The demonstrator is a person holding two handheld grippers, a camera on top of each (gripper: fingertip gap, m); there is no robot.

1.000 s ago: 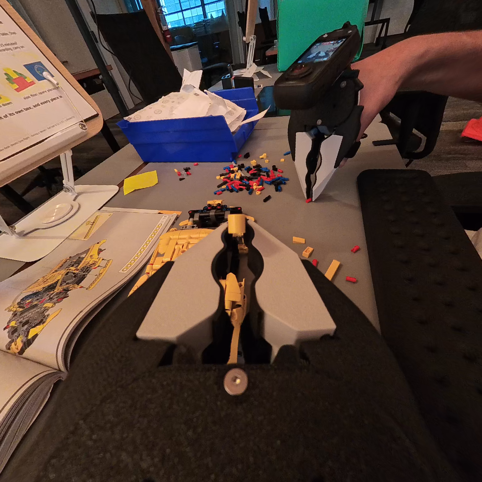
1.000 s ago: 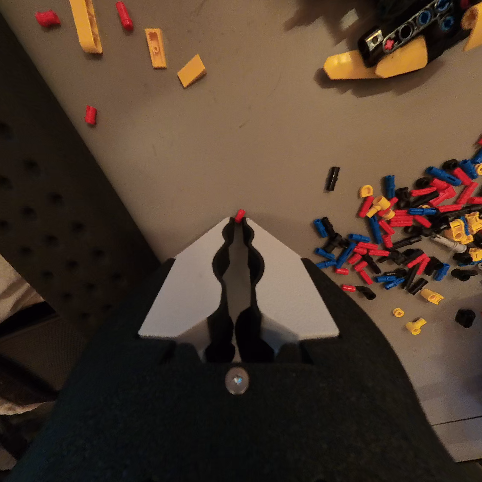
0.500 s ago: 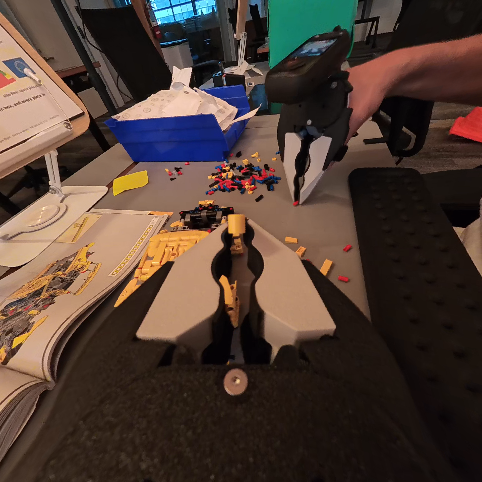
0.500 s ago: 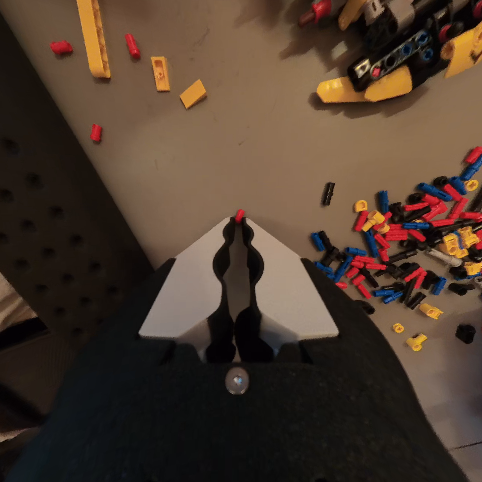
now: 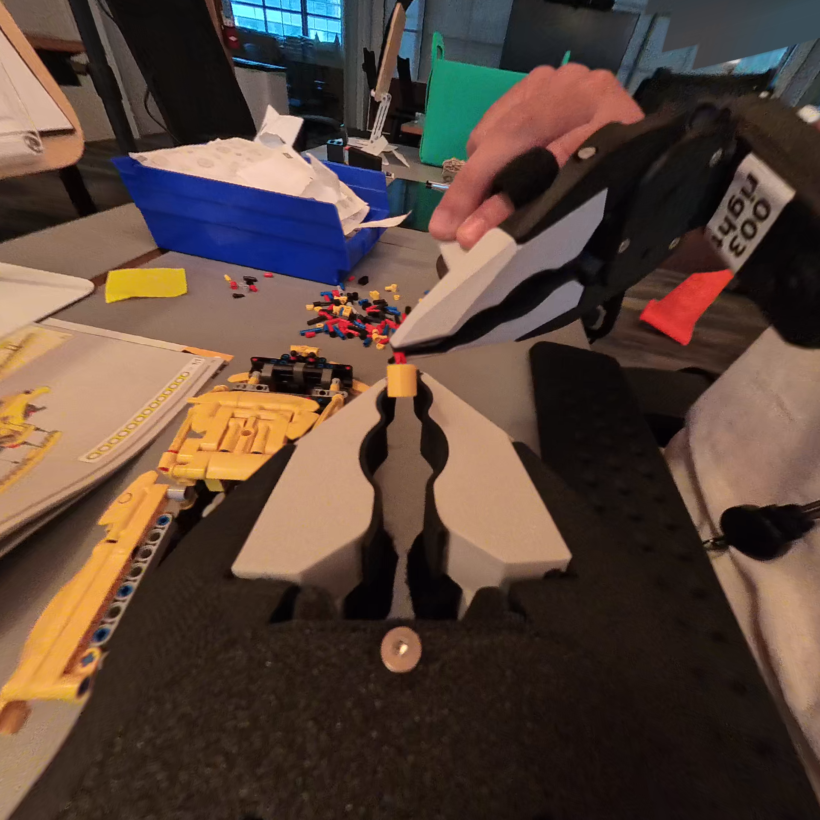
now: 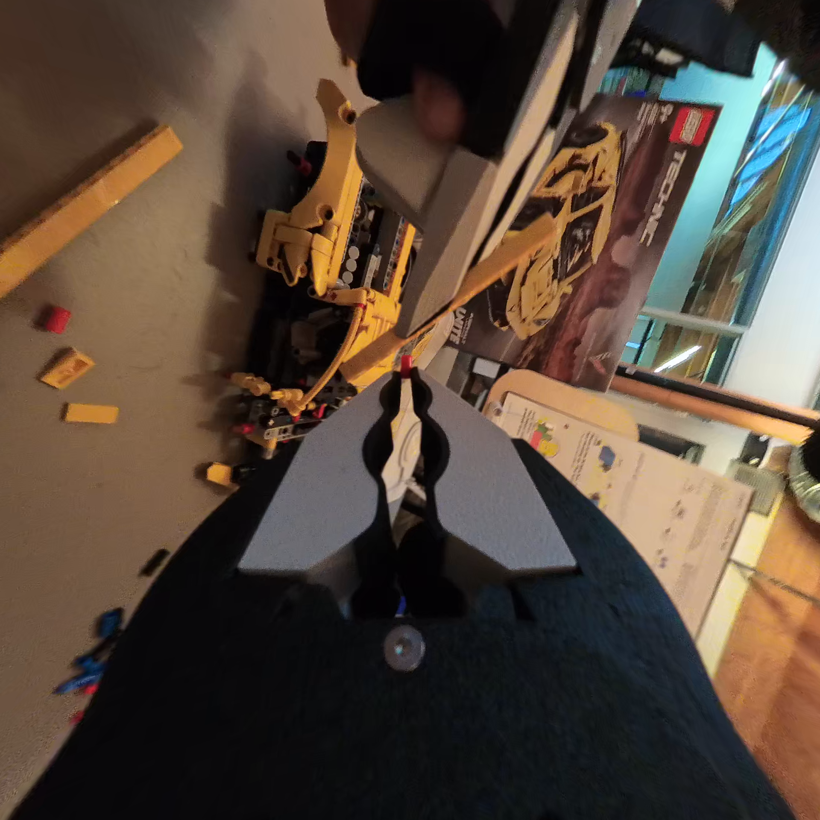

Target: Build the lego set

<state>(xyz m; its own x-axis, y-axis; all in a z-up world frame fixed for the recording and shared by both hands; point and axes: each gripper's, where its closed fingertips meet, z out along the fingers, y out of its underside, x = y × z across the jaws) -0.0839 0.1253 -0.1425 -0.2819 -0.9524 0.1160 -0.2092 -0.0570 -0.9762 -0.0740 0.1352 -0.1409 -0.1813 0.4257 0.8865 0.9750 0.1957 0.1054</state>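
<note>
From my left wrist view, my left gripper (image 5: 401,385) is clenched on a yellow beam (image 5: 401,380) at its fingertips; I see the beam end-on, so its long axis runs away from me, roughly along my fingers. My right gripper (image 5: 396,349) reaches in from the upper right, tips just above the beam's end, pinching a small red pin (image 5: 399,357) that points down toward that end; I cannot tell whether they touch. Left of my fingers and lower, the partly built yellow car (image 5: 248,432) lies on the grey worktop (image 5: 222,319). Ahead, beyond my tips, sits a heap of small pins (image 5: 355,321), and farther ahead to the left a blue bin (image 5: 248,226).

From my right wrist view, my right gripper (image 6: 404,370) is clamped on the red pin (image 6: 405,360), which sticks straight out past my tips. Just ahead, the yellow beam (image 6: 497,270) runs diagonally up to the right, held in my left gripper (image 6: 410,330). The car (image 6: 324,270) lies left of my fingertips, and a set box (image 6: 612,248) stands ahead to the right.
</note>
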